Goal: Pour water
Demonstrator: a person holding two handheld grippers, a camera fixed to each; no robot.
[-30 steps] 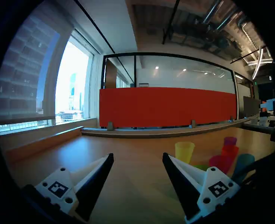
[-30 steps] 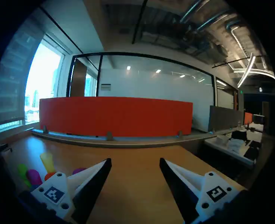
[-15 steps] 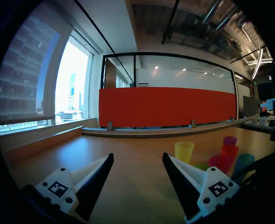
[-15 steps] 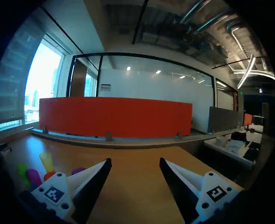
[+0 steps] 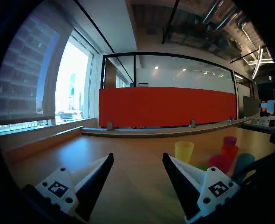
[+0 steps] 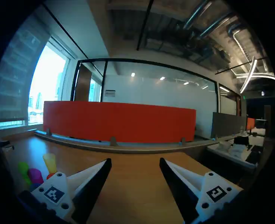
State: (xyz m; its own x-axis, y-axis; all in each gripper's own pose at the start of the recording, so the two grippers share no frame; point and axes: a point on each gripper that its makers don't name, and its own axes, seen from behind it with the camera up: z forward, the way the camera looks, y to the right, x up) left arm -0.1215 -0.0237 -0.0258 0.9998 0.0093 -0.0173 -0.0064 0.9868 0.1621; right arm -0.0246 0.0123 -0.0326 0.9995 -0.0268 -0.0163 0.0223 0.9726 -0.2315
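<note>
Several plastic cups stand on the wooden table (image 5: 137,149). In the left gripper view a yellow cup (image 5: 184,151) is just right of centre, with a purple cup (image 5: 230,140), an orange-red cup (image 5: 229,151), a pink cup (image 5: 220,162) and a blue cup (image 5: 244,161) farther right. My left gripper (image 5: 137,162) is open and holds nothing; the cups lie ahead and right of its right finger. In the right gripper view the yellow cup (image 6: 50,162), a green cup (image 6: 24,169) and the purple cup (image 6: 35,174) sit at the far left. My right gripper (image 6: 134,166) is open and holds nothing.
An orange-red divider panel (image 5: 167,106) runs along the table's far edge. Large windows (image 5: 72,89) and a wooden ledge (image 5: 40,142) line the left side. Desks with clutter (image 6: 241,147) stand beyond the table's right edge in the right gripper view.
The right gripper has tilted or shifted slightly, so the divider and cups sit a little differently in its view. The left gripper has barely moved.
</note>
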